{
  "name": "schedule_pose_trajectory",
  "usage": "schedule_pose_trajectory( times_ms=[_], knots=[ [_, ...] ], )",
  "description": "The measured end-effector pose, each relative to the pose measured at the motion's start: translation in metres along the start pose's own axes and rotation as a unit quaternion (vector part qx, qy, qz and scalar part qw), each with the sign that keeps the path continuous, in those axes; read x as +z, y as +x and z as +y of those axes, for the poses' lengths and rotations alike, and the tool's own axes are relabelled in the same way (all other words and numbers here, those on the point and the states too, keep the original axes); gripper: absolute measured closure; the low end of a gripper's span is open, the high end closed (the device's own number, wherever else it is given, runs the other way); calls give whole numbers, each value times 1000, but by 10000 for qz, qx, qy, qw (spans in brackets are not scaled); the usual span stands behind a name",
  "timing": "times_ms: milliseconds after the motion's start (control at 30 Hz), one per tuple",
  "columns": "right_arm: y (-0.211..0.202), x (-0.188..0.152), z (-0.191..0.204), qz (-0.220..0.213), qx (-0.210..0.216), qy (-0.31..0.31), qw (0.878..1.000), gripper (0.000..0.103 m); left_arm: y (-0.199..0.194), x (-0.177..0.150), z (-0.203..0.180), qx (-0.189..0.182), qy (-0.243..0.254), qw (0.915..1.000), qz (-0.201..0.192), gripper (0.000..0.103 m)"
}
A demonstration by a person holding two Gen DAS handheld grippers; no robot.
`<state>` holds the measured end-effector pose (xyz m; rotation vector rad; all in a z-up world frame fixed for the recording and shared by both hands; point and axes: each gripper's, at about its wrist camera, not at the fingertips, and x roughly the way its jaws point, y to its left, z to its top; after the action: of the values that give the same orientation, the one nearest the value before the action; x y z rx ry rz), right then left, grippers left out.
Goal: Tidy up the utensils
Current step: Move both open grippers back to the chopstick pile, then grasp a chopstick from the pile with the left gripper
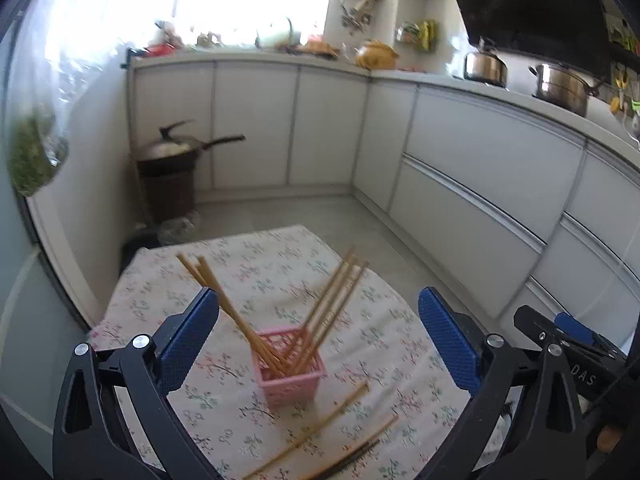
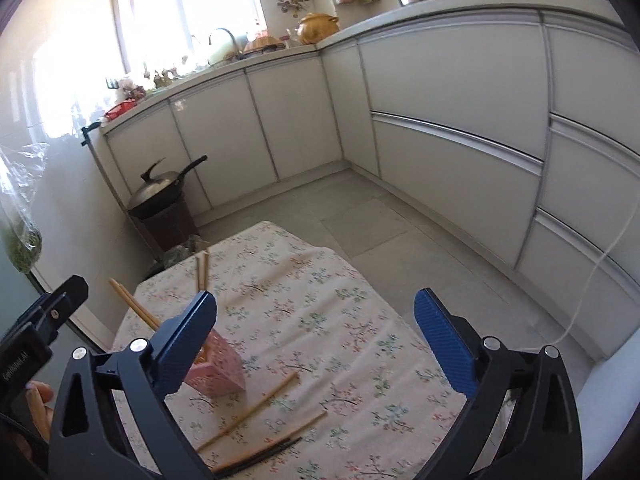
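Both the left gripper [image 1: 318, 338] and right gripper [image 2: 316, 338] have jaws wide open and empty, so the next move is picking loose chopsticks [image 1: 316, 430] at 6 o'clock of the pink basket [image 1: 290, 376].

left wrist view, lettering: "DAS" in pale capitals on the black body of the right gripper [image 1: 576, 332], at the picture's right edge
right wrist view, lettering: pale print on the black body of the left gripper [image 2: 60, 300], at the picture's left edge; too blurred to read surely
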<state>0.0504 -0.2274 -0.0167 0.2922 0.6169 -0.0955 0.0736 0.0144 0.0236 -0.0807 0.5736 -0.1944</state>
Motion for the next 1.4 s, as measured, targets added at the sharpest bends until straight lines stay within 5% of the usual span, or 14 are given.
schedule_pose_trajectory(
  times_ms=[200, 433, 633, 800, 933, 1067, 1233, 1400],
  knots=[
    [4, -24, -86, 709, -107, 1549, 9853, 7, 51, -29, -37, -757, 666, 9856, 1359, 7],
    [13, -36, -116, 1084, -48, 2011, 9735, 7, 121, -85, -88, -496, 1732, 9527, 2449, 7],
    [16, -42, -134, 1242, -16, 2097, 9698, 7, 171, -107, -109, -143, 2121, 9370, 2771, 11],
    [23, -48, -152, 1458, -7, 2270, 9629, 7, 213, -116, -114, 148, 2297, 9209, 3145, 37],
    [30, -51, -159, 1659, 222, 2513, 9533, 7, 234, -123, -109, 436, 2371, 9092, 3394, 47],
    [33, -50, -149, 1731, 302, 2316, 9568, 7, 248, -133, -95, 547, 2329, 8962, 3736, 53],
    [36, -52, -141, 1746, 238, 2116, 9613, 7, 248, -132, -84, 130, 2009, 8993, 3882, 73],
    [43, -57, -139, 1883, 160, 2105, 9592, 7, 237, -139, -89, 119, 2168, 9070, 3609, 85]
  ],
)
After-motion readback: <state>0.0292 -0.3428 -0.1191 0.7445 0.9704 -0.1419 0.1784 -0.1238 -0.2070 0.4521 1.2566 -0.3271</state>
